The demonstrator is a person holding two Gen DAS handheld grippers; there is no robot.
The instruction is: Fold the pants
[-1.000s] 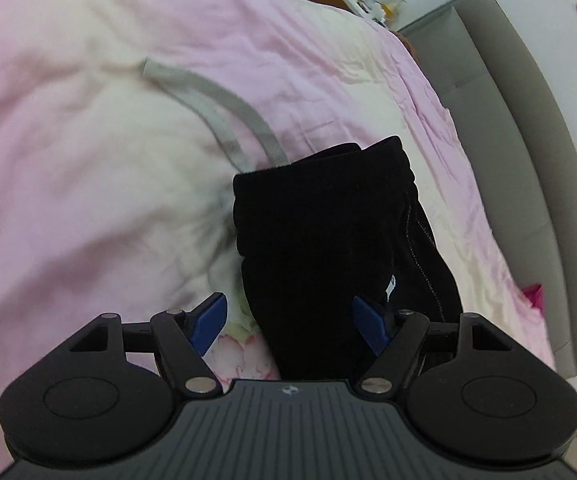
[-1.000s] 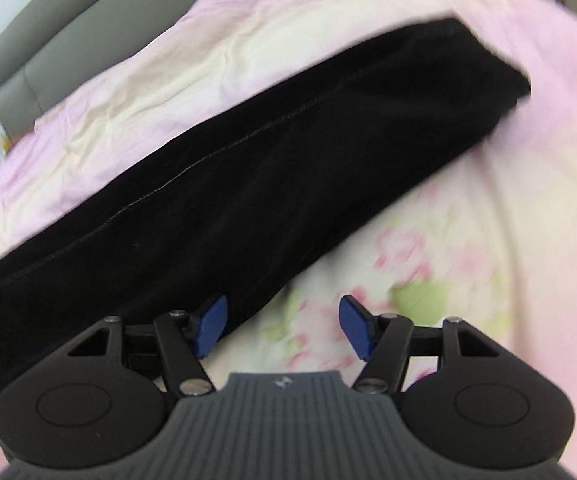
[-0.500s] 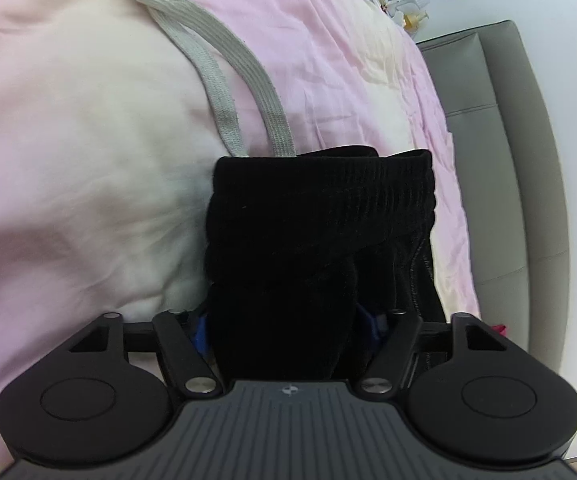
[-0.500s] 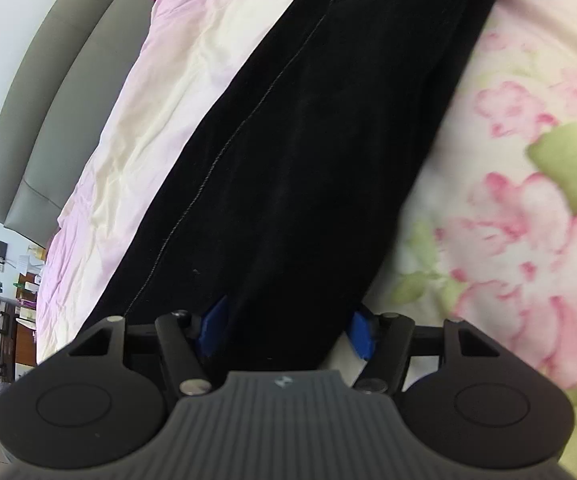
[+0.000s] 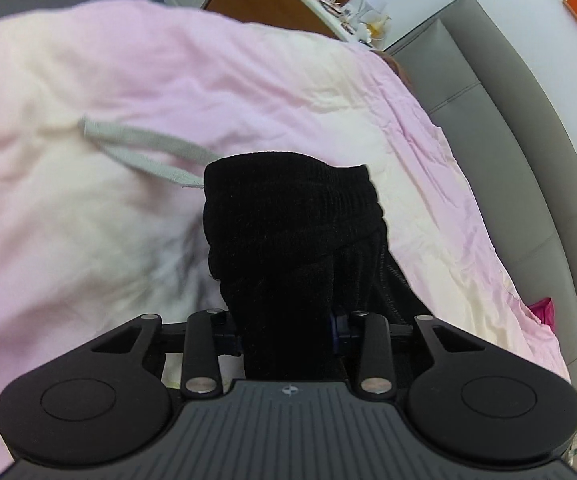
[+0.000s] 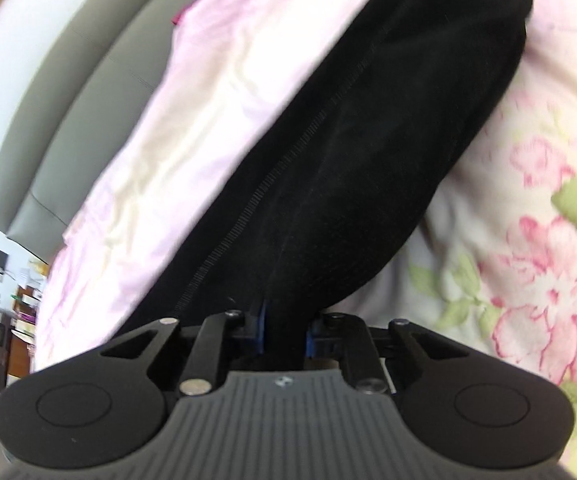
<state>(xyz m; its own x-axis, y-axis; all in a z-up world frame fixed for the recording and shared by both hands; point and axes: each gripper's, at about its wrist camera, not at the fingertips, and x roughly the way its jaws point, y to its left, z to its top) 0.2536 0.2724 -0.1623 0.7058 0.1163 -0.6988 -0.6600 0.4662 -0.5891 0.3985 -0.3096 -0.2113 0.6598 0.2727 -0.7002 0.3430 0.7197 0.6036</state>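
Closing on black pants (image 5: 288,240) at both ends, after standing spread and apart from the cloth a second ago. Left gripper (image 5: 286,334) now pinching a thick bunch of fabric just below the ribbed waistband (image 5: 300,188), jaws having just narrowed onto it, blue pads almost buried in the cloth. Right gripper (image 6: 284,332) squeezed nearly together on a thinner fold of the same pants (image 6: 368,140), likewise just closed, blue pads (image 6: 262,328) showing on either side of the pinch. Judged as the grasp stage finished and the lift for a fold about to start; no crosswise fold made yet, with the garment stretched out long.

Lying on a bed (image 5: 148,80) dressed in a pink and cream cover, floral-printed (image 6: 548,260) near the right gripper, beside a grey padded headboard (image 5: 508,120). Looking like soft, thick, ribbed knit, dark enough to hide most detail. Showing a stitched side seam (image 6: 256,200) running the length of the leg, both legs seemingly stacked as one narrow strip. Trailing a pale grey drawstring (image 5: 148,148) from the waistband across the cover.
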